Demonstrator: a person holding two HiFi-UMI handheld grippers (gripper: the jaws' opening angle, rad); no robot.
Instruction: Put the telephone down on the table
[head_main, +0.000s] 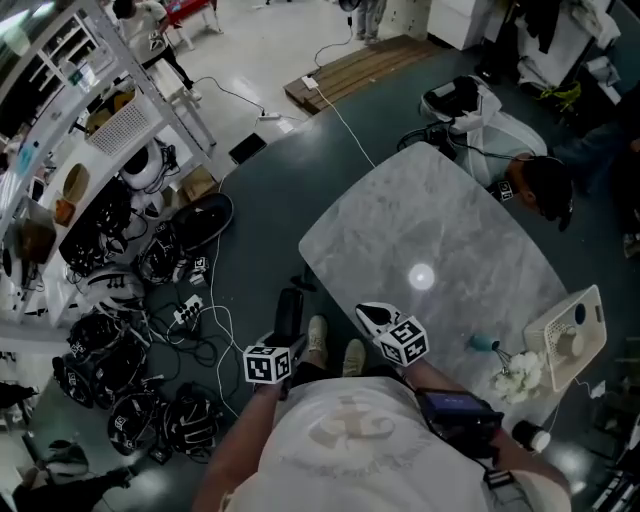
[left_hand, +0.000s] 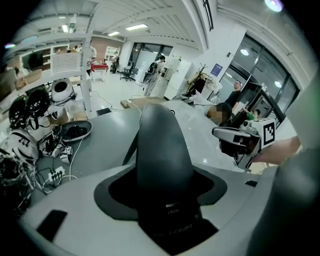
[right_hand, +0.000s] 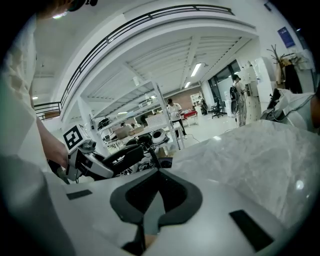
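Your left gripper (head_main: 284, 345) has its fingers clamped on the black telephone (head_main: 290, 312). It holds the telephone over the floor (head_main: 255, 195), just off the near left edge of the marble bench (head_main: 440, 215). Your right gripper (head_main: 376, 318) hovers at that near edge, its fingers together and empty.

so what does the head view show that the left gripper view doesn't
Only the head view: the white flowers at the table's corner and the person's shoes below the tongs.
Only the left gripper view: the ceiling lights and the far end of the room.
Both: the marble table, the helmets on the floor, the right tongs, and the black handset clamped in the left tongs.
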